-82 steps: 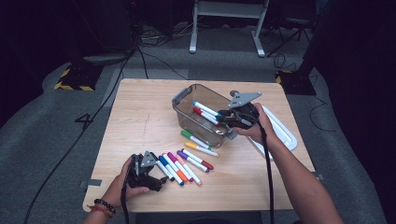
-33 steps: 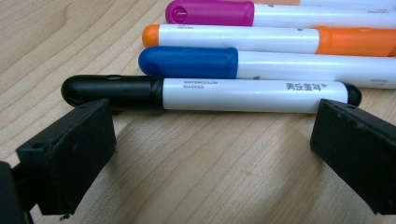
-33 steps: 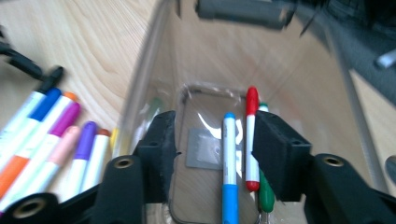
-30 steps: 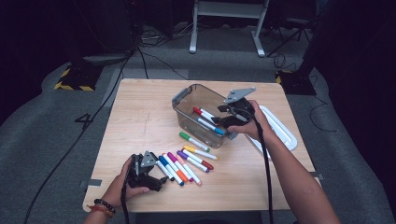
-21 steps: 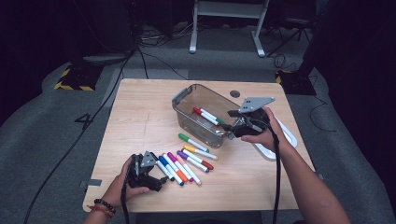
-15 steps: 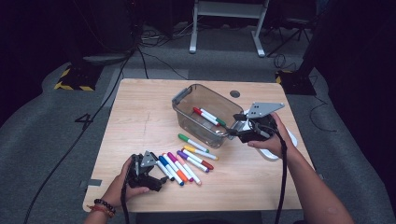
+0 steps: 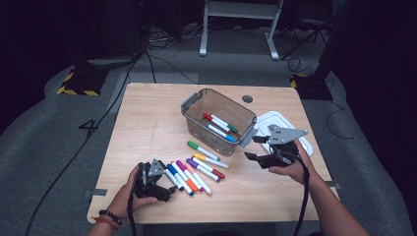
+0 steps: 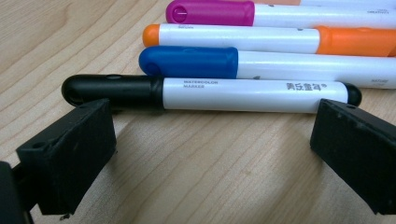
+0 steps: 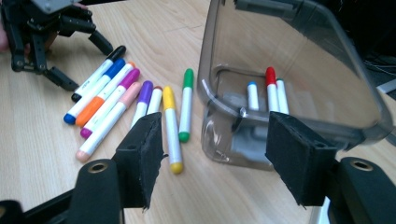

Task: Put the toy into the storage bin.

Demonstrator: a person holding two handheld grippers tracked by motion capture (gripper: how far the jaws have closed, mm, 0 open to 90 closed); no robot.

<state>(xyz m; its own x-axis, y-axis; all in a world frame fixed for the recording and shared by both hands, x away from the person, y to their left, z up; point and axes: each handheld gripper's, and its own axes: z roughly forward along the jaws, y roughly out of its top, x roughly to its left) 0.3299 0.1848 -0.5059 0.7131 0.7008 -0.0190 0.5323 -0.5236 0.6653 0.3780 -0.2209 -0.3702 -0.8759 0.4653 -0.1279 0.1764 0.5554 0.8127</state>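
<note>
So the left claw (image 7: 164,184) is parked low on the table (image 7: 147,123) with its jaws wide apart and nothing pinched. In the left gripper view the black marker (image 8: 205,93) lies flat just past the pads, crosswise to the claw, with its long axis running from one jaw to the other. Its cap sits by the left pad and its tail end by the right pad. I can't tell if either pad actually touches it. Behind it, stacked parallel and farther from the claw, come a blue marker (image 8: 261,63), an orange marker (image 8: 261,39) and a magenta marker (image 8: 261,13), all with caps pointing the same way.

The right claw (image 7: 255,147) is also apart with nothing in it, and its jaws have just been opening. In the right gripper view the clear bin (image 9: 299,60) stands right in front of it, a bit toward its right jaw, with three markers inside. Off beyond its left jaw is the loose row on the table. I count nine there, from black at the far end to green (image 9: 187,103) nearest the bin, mostly lying side by side.
</note>
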